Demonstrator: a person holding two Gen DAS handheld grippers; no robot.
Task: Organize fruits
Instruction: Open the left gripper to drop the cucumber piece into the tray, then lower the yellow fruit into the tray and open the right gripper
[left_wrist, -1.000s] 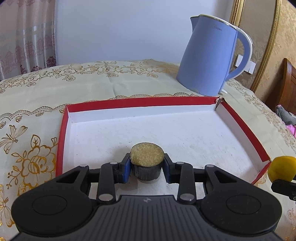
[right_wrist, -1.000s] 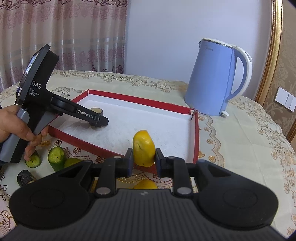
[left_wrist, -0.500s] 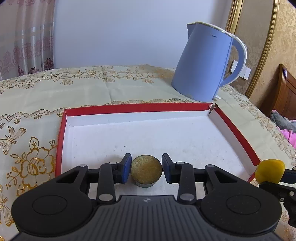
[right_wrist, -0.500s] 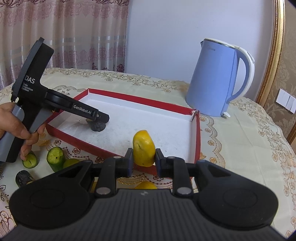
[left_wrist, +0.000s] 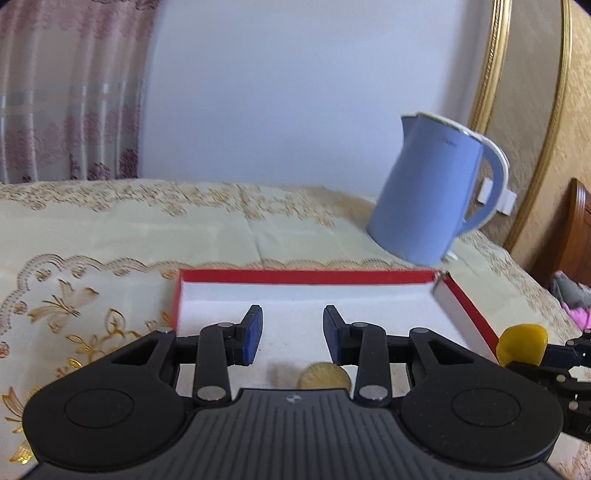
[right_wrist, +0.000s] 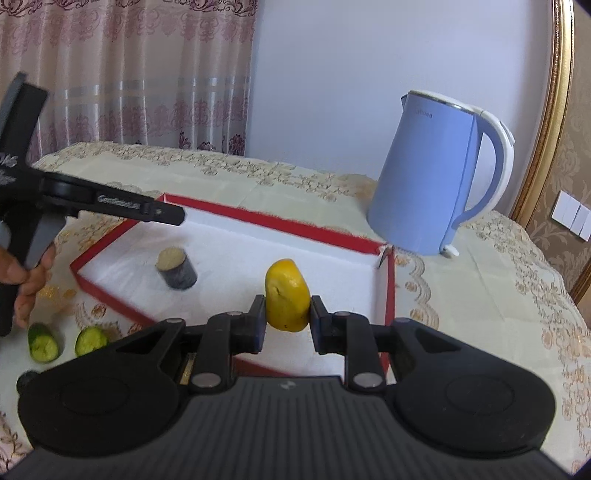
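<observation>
A red-rimmed white tray (left_wrist: 306, 277) (right_wrist: 280, 221) lies on the patterned tablecloth. A dark-skinned fruit piece (right_wrist: 176, 269) with a tan cut top (left_wrist: 324, 376) stands free in the tray's near left part. My left gripper (left_wrist: 291, 334) (right_wrist: 177, 216) hovers above and a little behind it, open, with nothing between its blue pads. A yellow fruit piece (right_wrist: 288, 299) (left_wrist: 521, 343) hangs over the tray's near edge, and my right gripper (right_wrist: 287, 325) is shut on it.
A blue kettle (left_wrist: 428, 199) (right_wrist: 424, 184) stands just beyond the tray's far right corner. Two green cut pieces (right_wrist: 43, 341) (right_wrist: 90, 339) and a dark piece (right_wrist: 26, 380) lie on the cloth left of the tray, near a person's hand (right_wrist: 22, 280).
My left gripper let go of the dark piece, which now stands alone in the tray, then rose and drew back. My right gripper carried the yellow piece closer over the tray's edge.
</observation>
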